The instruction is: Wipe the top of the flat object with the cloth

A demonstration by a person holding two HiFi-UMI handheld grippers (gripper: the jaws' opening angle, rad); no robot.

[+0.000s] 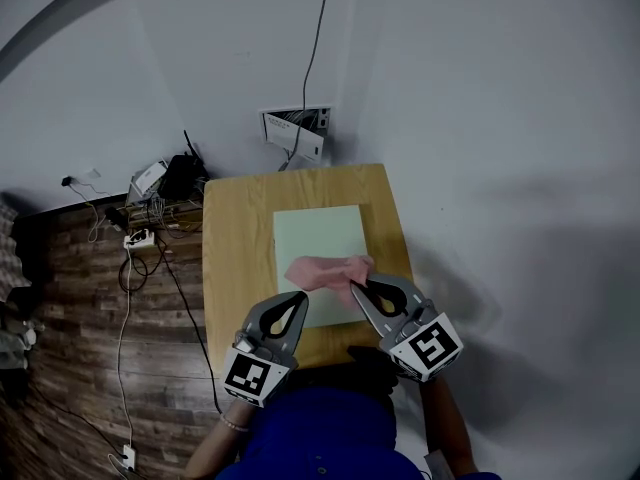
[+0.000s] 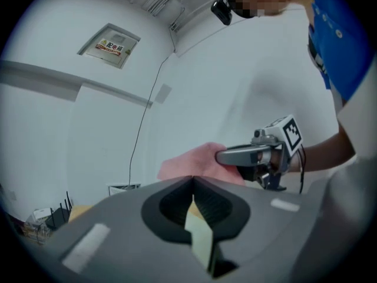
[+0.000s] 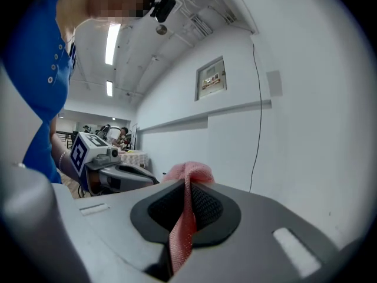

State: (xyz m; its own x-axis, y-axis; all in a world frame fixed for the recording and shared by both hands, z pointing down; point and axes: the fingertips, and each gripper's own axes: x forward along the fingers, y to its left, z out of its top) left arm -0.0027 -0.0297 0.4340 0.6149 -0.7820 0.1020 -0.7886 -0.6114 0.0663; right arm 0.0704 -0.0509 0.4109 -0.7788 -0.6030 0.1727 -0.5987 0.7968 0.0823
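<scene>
A pale green flat sheet (image 1: pixel 318 236) lies on a small wooden table (image 1: pixel 235 248). A pink cloth (image 1: pixel 325 270) rests on the sheet's near part. My right gripper (image 1: pixel 355 286) is shut on the cloth's right end, and in the right gripper view the pink fabric (image 3: pixel 181 232) runs pinched between the jaws of that gripper (image 3: pixel 187 184). My left gripper (image 1: pixel 300 296) sits at the sheet's near left edge. In the left gripper view it (image 2: pixel 192 181) is shut with a strip of the green sheet (image 2: pixel 201 236) between its jaws. The cloth (image 2: pixel 191 163) and the right gripper (image 2: pixel 221 157) lie just beyond.
A wall socket box (image 1: pixel 297 129) with a cable (image 1: pixel 320 28) running up the wall sits behind the table. Power strips, a router and tangled cables (image 1: pixel 155 196) lie on the wooden floor to the left. A sign (image 2: pixel 111 45) hangs on the wall.
</scene>
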